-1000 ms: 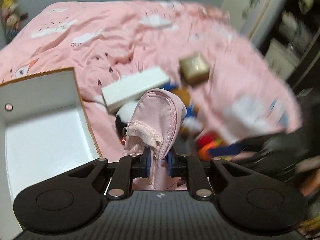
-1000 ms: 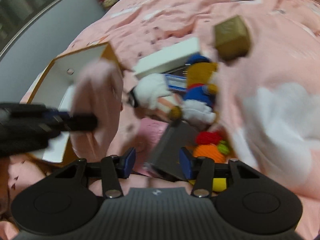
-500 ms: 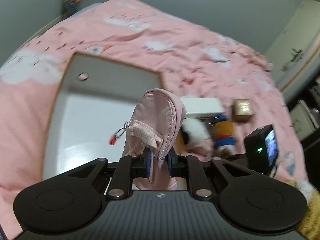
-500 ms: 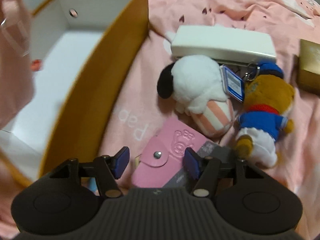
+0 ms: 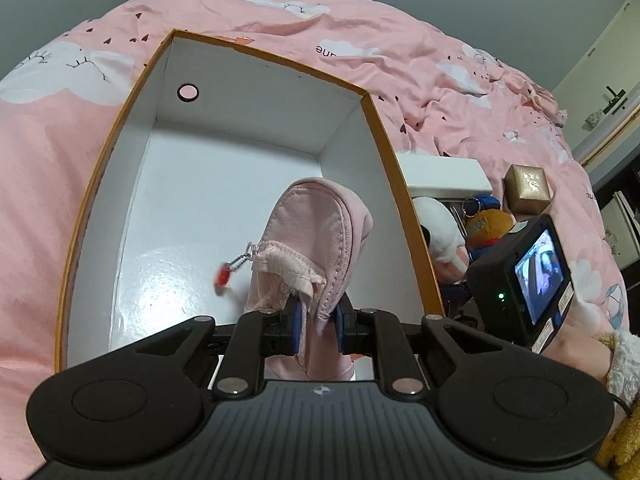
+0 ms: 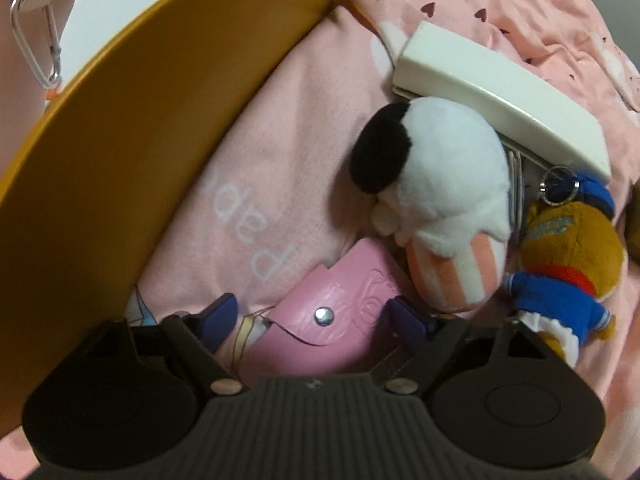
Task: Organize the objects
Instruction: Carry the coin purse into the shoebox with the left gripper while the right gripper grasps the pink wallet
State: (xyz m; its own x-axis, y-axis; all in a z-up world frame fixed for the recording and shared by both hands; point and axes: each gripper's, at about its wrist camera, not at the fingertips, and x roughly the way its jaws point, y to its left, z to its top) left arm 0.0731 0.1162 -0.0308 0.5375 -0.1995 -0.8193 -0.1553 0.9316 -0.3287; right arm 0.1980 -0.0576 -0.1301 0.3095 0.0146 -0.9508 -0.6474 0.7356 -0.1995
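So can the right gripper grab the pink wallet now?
Probably yes. The right gripper is opening, with the pink wallet lying between its fingers, pads apart from it. The white plush sits just beyond and the orange box alongside, neither blocking.

The white-lined, orange-rimmed cardboard box (image 5: 256, 152) is looked down into steeply from the left wrist. The pink printed bedspread (image 6: 280, 152) is viewed closely, almost straight down, from the right wrist. The box wall and the black-eared white plush toy (image 6: 436, 196) are shared.
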